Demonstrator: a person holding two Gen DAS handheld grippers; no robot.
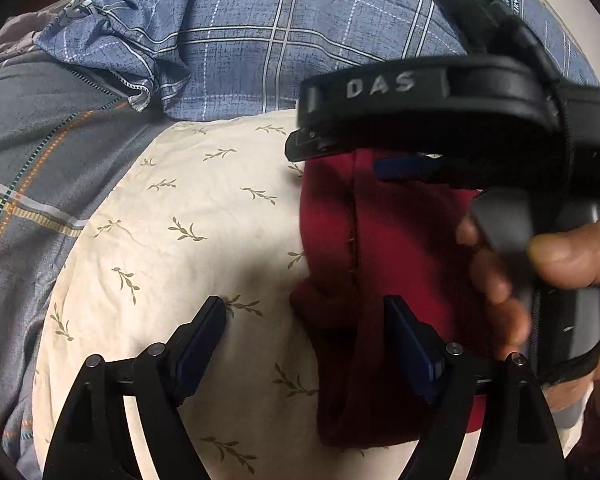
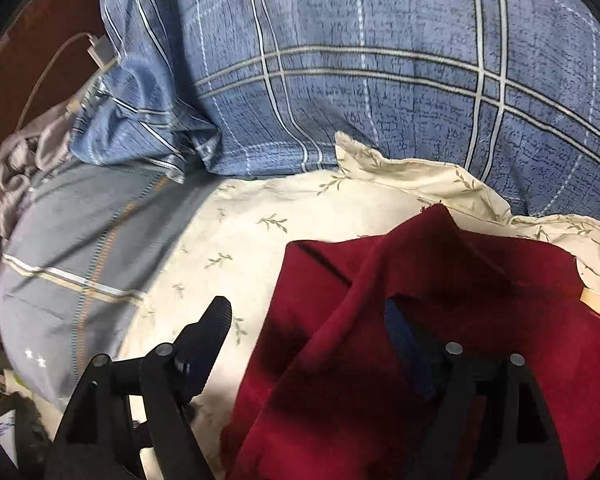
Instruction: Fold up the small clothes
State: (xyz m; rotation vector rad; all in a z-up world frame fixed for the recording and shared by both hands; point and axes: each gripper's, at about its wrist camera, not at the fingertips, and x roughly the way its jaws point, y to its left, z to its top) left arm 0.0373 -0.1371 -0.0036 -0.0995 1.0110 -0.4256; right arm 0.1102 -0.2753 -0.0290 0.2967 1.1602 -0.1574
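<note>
A dark red small garment lies on a cream pillow with a leaf print. My left gripper is open just above the garment's left edge; its left finger is over the pillow, its right finger over the red cloth. The right gripper's body, held by a hand, shows over the garment's far part. In the right wrist view the red garment is bunched and partly lifted. My right gripper is open, with a fold of the cloth lying between and over its right finger.
A blue checked pillow lies behind the cream pillow. A grey striped bedsheet lies to the left. A white charger cable lies at the far left by a brown surface.
</note>
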